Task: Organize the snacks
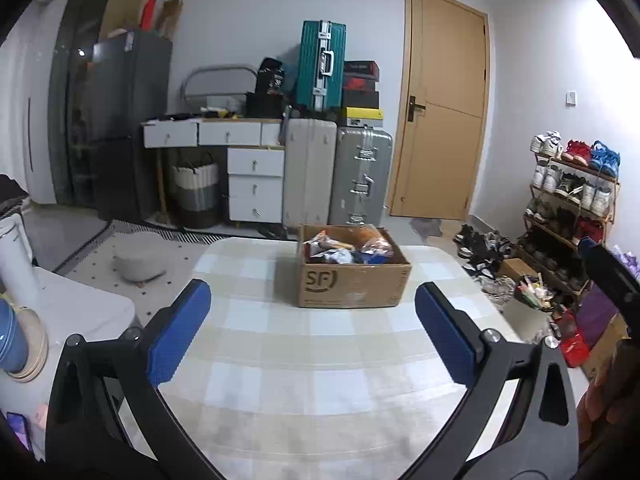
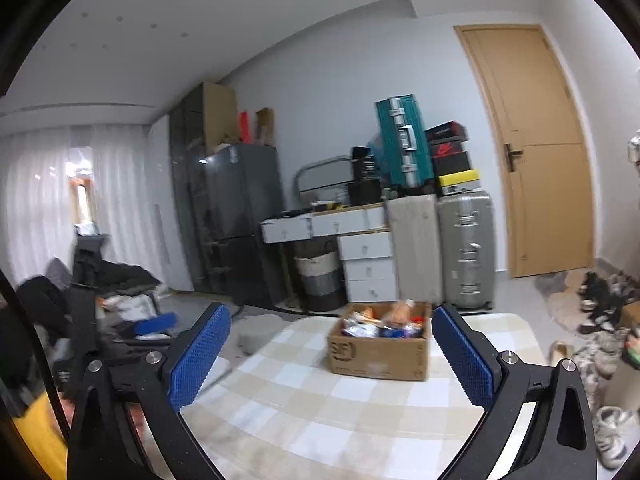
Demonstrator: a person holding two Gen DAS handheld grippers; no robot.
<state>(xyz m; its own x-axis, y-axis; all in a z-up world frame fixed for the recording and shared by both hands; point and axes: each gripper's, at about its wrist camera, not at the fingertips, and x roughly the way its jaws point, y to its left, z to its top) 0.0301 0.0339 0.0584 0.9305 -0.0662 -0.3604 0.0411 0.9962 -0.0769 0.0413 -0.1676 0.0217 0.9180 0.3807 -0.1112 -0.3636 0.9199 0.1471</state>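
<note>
Left wrist view is showing the left gripper (image 1: 313, 334) hanging low over a table (image 1: 280, 380) with a checked cloth, its two blue fingers (image 1: 180, 332) spread wide with nothing between them. Right wrist view is showing the right gripper (image 2: 331, 356) doing the same, fingers (image 2: 464, 356) wide apart and holding nothing. Nothing is lying on the cloth between the grippers and the cardboard box (image 1: 354, 284), so the way is looking open. One box is sitting near the far edge of the table, and the snacks (image 1: 346, 246) are piled inside it; I cannot count them. Past the table edge, a small grey stool (image 1: 138, 266) is standing on the floor to the left. On the right, a shoe rack (image 1: 568, 208) is standing full, with more shoes lying on the floor beside it. Farther back, three suitcases (image 1: 362, 176) are standing by the wall, one teal and two pale, next to white drawers (image 1: 256, 184) and a dark fridge (image 1: 124, 120). One wooden door (image 1: 448, 100) is staying shut.
</note>
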